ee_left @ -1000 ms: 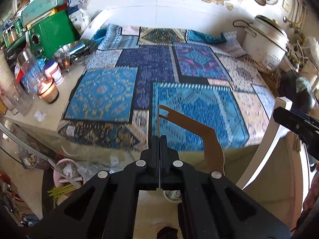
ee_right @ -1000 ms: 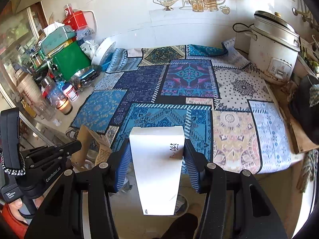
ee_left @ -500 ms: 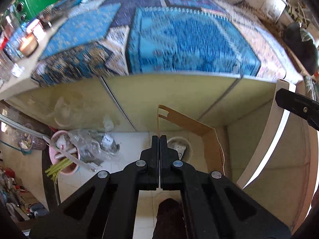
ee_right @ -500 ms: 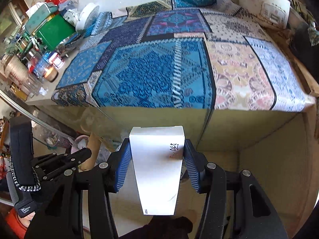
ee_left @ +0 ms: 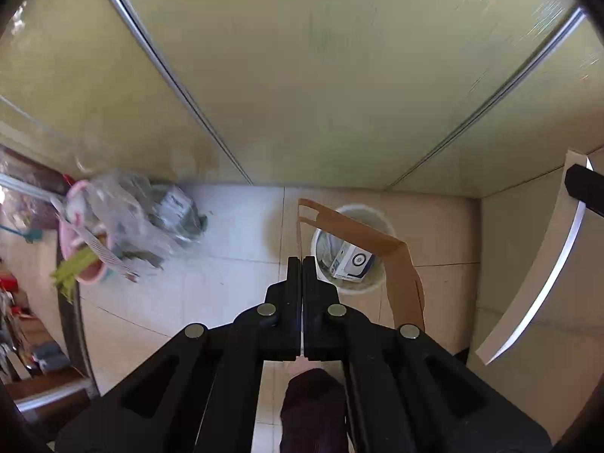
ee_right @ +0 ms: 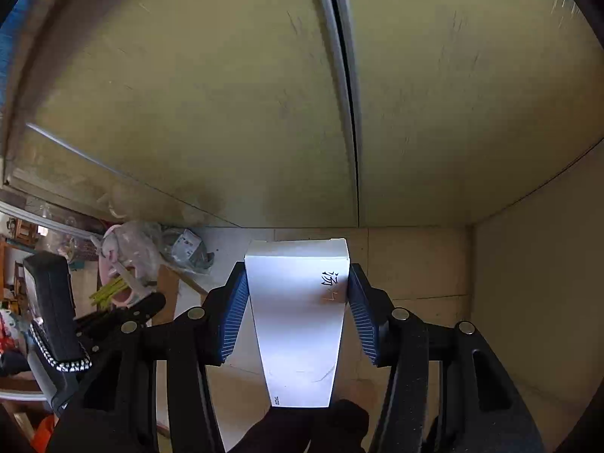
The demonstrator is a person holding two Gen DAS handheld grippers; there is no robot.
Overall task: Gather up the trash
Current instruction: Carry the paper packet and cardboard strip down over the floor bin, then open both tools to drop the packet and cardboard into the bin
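1. The white carton (ee_right: 298, 324), a plain tapered box, sat between the right gripper (ee_right: 298, 302) pads; a thin brown cardboard piece (ee_left: 381, 253) rose from the left gripper (ee_left: 302, 264) above the white bin (ee_left: 381, 283).
2. The carton bore black handwritten characters, illegible.
3. The right jaws stood apart, clamped on the carton's sides; the left jaws were pressed together, pinching the cardboard's edge.

The left gripper (ee_left: 302, 264) is matte black — angular linkage arms with cut-out slots, studded with round silver screw heads. The right gripper (ee_right: 298, 302) shares that black frame, but its fingers (ee_right: 234, 313) carry ribbed blue pads.
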